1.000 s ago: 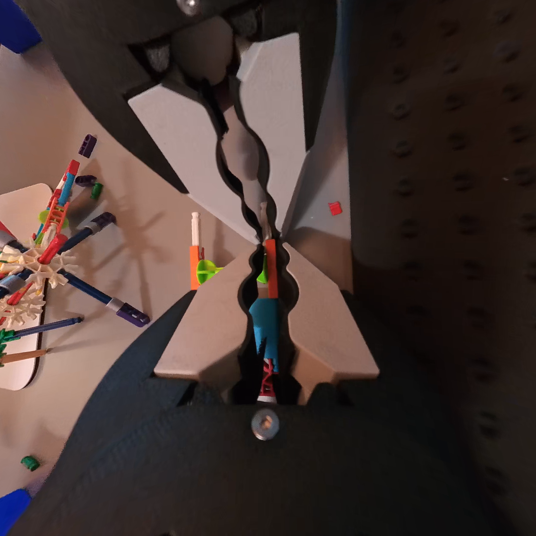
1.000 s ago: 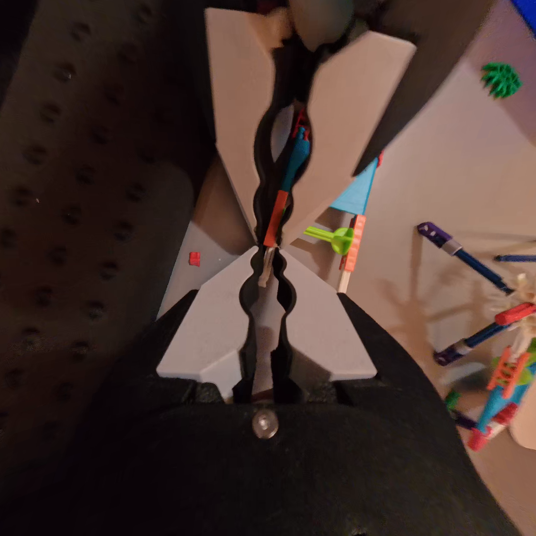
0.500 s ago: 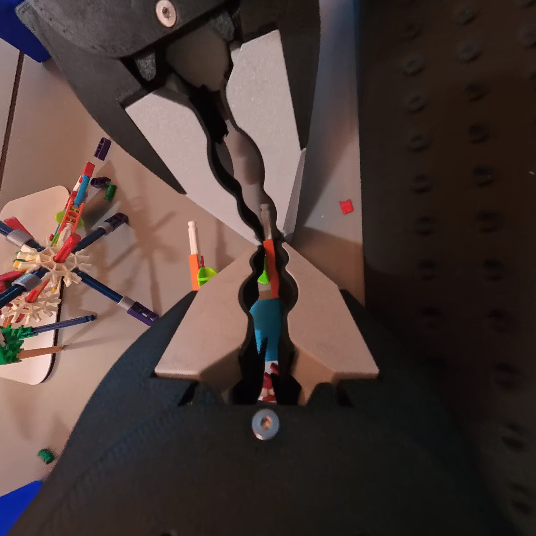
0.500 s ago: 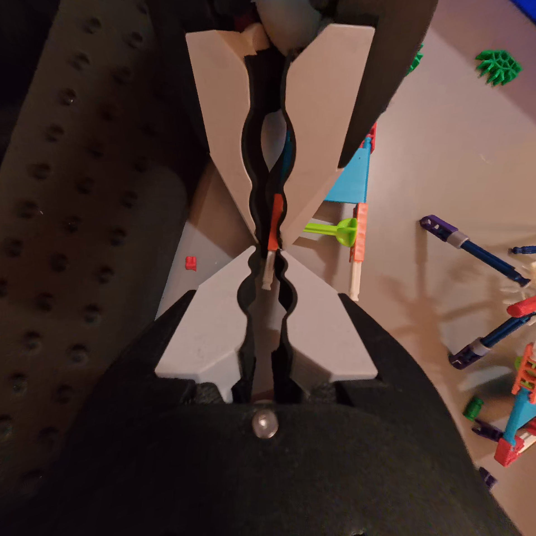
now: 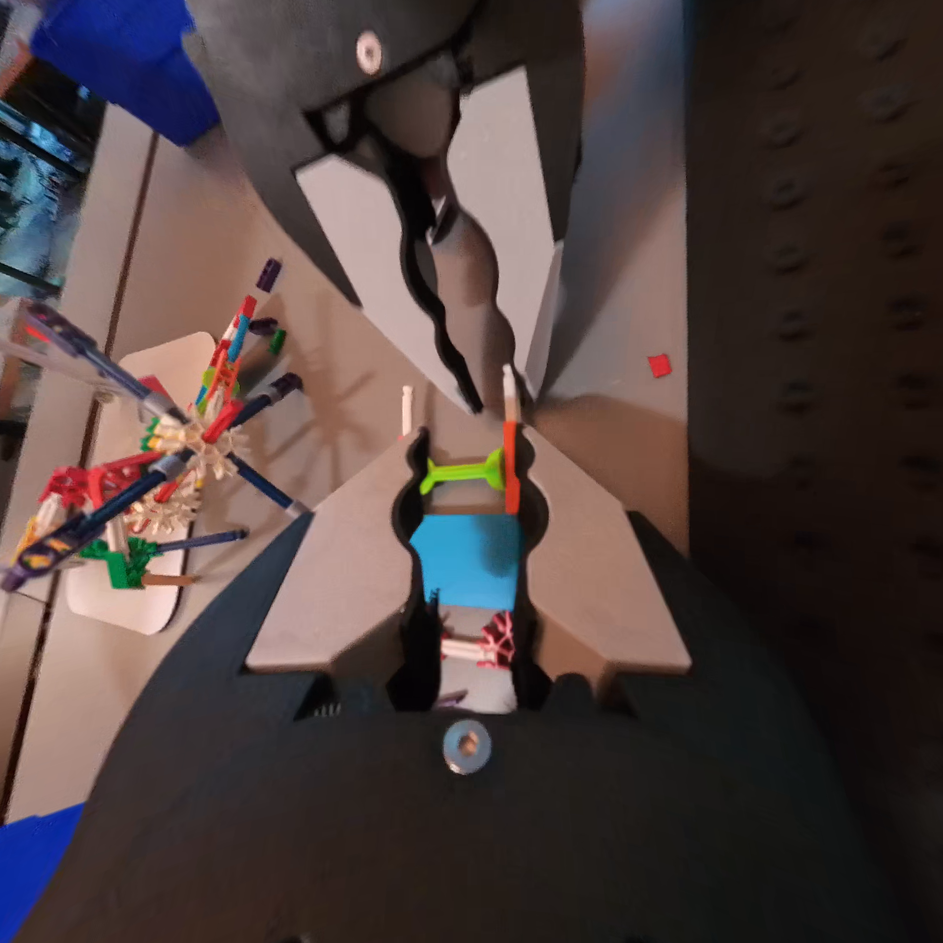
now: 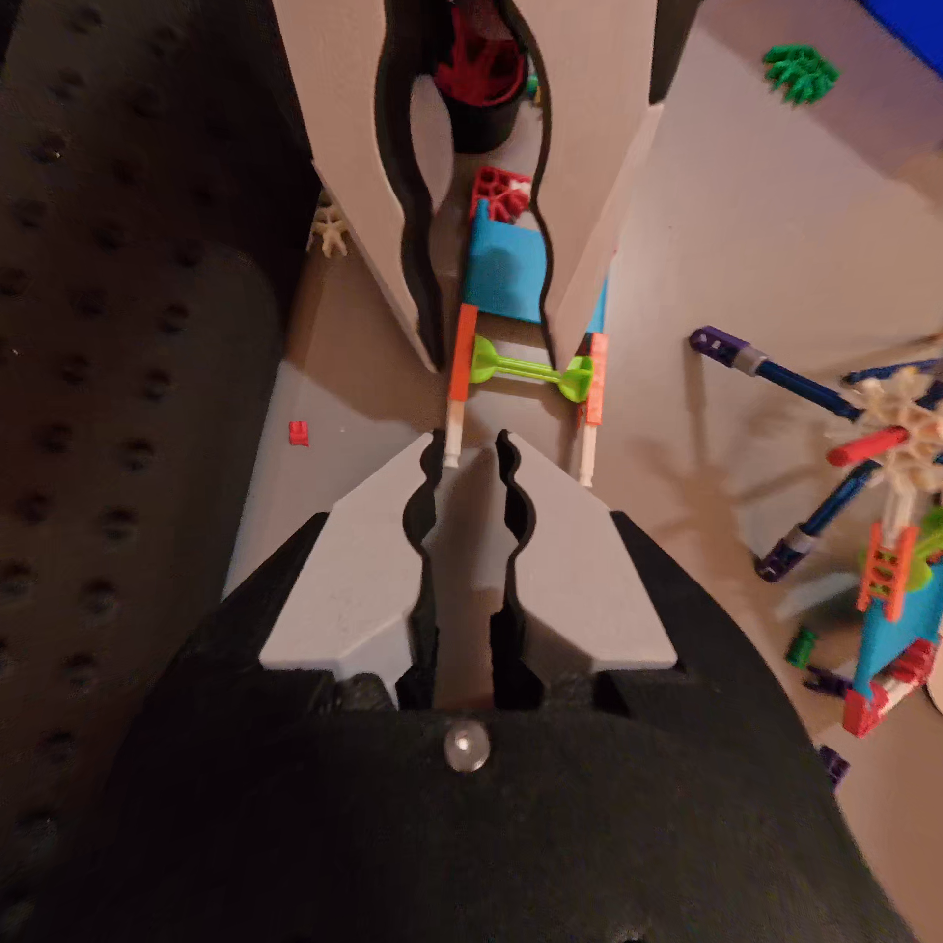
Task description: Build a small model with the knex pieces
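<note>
A small rod-and-connector piece lies between both grippers: a blue panel [image 5: 467, 561], a green rod [image 5: 462, 474], an orange connector [image 5: 510, 469] with a white rod, and red connectors [image 5: 497, 638]. My left gripper [image 5: 473, 433] is open, its jaws on either side of the blue panel and green rod. My right gripper [image 6: 468, 436] is open and faces it tip to tip. The white rod's end [image 6: 453, 444] sits just inside the right gripper's left fingertip. A second orange connector [image 6: 594, 377] lies outside the left gripper's finger. The blue panel also shows in the right wrist view [image 6: 505, 275].
A large colourful model [image 5: 199, 444] stands on a white board [image 5: 127, 602] on the beige table. Loose pieces include a red bit [image 6: 298, 433], a green connector [image 6: 801, 71] and a white one [image 6: 331, 234]. A dark dotted mat [image 6: 127, 357] borders the table. A blue bin [image 5: 127, 61] sits behind. Left and right tips are no more than a few centimetres apart.
Both grippers have opened. The left was shut on the orange connector and blue panel, the right on the white rod. The piece now shows flat and wide between the jaws.
</note>
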The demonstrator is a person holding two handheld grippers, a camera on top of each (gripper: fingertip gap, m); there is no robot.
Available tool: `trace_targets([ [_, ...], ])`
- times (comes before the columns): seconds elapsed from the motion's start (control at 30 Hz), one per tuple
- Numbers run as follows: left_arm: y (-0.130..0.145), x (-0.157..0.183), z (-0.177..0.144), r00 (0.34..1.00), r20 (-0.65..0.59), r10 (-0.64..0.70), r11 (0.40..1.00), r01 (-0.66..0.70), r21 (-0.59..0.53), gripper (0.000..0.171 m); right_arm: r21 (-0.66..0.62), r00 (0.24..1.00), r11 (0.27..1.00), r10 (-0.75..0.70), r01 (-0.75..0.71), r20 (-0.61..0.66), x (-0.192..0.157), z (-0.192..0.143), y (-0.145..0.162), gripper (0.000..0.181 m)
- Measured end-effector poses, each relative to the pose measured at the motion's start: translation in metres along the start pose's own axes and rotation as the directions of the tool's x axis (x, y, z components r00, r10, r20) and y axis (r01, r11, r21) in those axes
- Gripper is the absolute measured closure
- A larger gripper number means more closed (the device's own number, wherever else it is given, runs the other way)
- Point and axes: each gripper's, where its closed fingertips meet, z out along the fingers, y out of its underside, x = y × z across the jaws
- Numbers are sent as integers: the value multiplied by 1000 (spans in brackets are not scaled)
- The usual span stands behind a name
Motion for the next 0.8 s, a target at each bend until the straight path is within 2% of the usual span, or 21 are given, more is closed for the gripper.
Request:
trace_targets([
  [0.07, 14, 2, -1, 997, -60, -52, 997, 49, -52, 114, 31, 1000, 999, 23, -23, -15, 4, -10, -3, 156],
  [0.1, 23, -2, 0, 997, -53, -63, 995, 58, -84, 105, 50, 999, 998, 33, -32, -20, 6, -15, -5, 155],
  [0.2, 30, -6, -3, 993, -59, -105, 988, 97, -119, 91, 71, 997, 997, 46, -42, -56, 12, -25, -4, 146],
  [0.27, 35, -5, -2, 987, -82, -136, 981, 123, -151, 95, 61, 995, 996, 76, -71, -71, 17, -27, 2, 139],
  [0.4, 41, -3, 2, 945, -167, -281, 950, 248, -191, 96, 63, 993, 994, 91, -86, -82, 22, -28, 6, 140],
  [0.47, 43, -4, 5, 913, -196, -357, 927, 322, -192, 111, 65, 991, 994, 91, -85, -95, 24, -30, 7, 141],
  [0.5, 43, -5, 7, 906, -199, -375, 922, 341, -184, 111, 73, 990, 993, 98, -91, -98, 25, -31, 7, 142],
  [0.67, 49, -11, 1, 924, -152, -350, 928, 319, -193, 112, 124, 979, 986, 129, -110, -158, 40, -40, 7, 145],
  [0.8, 53, -21, -15, 941, -77, -330, 930, 310, -198, 112, 180, 952, 978, 155, -110, -262, 61, -50, 0, 145],
])
